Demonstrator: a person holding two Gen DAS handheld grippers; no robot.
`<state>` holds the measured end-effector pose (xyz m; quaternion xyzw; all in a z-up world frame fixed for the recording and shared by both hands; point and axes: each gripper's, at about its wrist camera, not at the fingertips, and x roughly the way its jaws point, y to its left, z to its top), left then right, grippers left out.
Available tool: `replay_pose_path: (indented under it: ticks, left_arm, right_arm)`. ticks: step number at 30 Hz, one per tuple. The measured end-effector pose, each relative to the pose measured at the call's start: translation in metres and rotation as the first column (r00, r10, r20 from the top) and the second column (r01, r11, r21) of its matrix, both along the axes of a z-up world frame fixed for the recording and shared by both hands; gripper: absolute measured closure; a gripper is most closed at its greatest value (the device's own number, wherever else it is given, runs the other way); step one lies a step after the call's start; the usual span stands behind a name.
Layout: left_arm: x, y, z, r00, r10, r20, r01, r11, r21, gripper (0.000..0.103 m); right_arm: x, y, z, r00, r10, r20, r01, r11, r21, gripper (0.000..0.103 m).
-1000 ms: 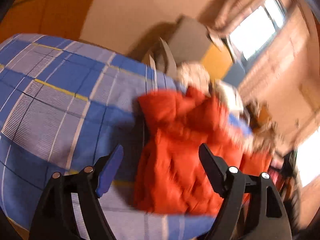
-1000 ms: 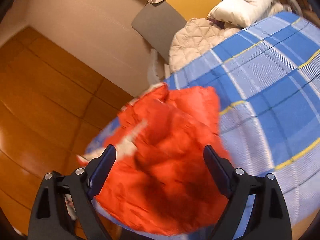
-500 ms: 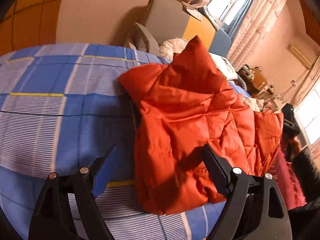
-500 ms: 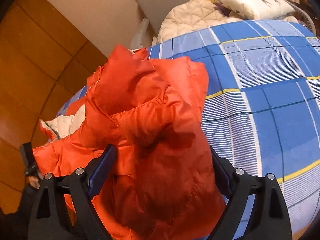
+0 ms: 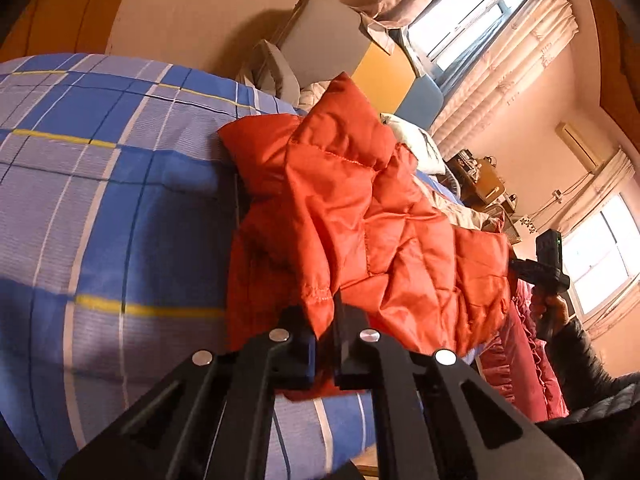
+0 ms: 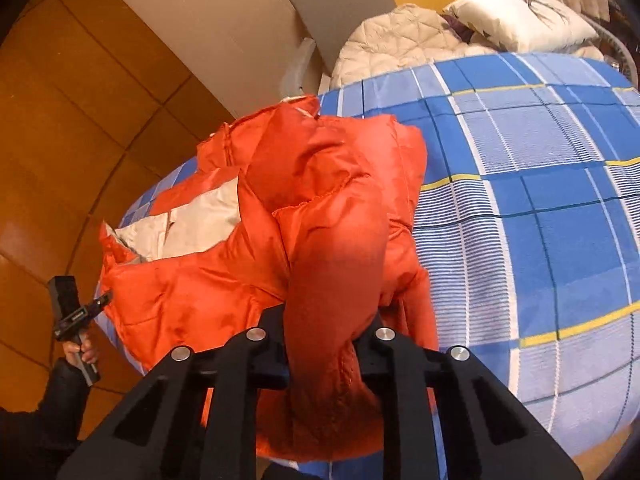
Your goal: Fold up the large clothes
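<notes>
An orange-red quilted puffer jacket (image 5: 360, 216) lies crumpled near the edge of a bed with a blue checked cover (image 5: 100, 200). My left gripper (image 5: 325, 320) is shut on a stitched edge of the jacket. In the right wrist view the jacket (image 6: 312, 220) shows a pale lining (image 6: 192, 224) on its left side. My right gripper (image 6: 324, 340) is shut on a thick fold of the jacket, which bulges between the jaws. Each gripper shows in the other's view, held in a hand: the right one (image 5: 548, 268) and the left one (image 6: 72, 312).
A cream quilted blanket (image 6: 392, 40) and a white pillow (image 6: 520, 20) lie at the head of the bed by a grey, yellow and blue headboard (image 5: 332, 40). Wooden panelling (image 6: 60, 120) is left of the bed. Windows with curtains (image 5: 480, 20) and red ruffled fabric (image 5: 524, 360) are to the right.
Both grippers were open and short of the jacket; now each has closed on it, the left on an edge, the right on a thick fold.
</notes>
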<state>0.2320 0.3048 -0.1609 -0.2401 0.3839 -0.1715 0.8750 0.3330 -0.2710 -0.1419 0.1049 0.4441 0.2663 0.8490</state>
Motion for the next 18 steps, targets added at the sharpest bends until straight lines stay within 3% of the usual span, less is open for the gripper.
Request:
replay_pose_path:
  ticks: [13, 18]
  left_arm:
    - [-0.09, 0.001, 0.016, 1.0, 0.015, 0.022, -0.014, 0.999, -0.037, 0.099]
    - [-0.115, -0.001, 0.03, 0.997, 0.037, 0.067, -0.035, 0.999, -0.031, 0.099]
  right_arm:
    - [-0.08, -0.003, 0.022, 0.997, 0.045, 0.058, -0.046, 0.999, 0.008, 0.089]
    - [-0.1, -0.007, 0.03, 0.996, 0.041, 0.076, -0.042, 0.999, 0.006, 0.089]
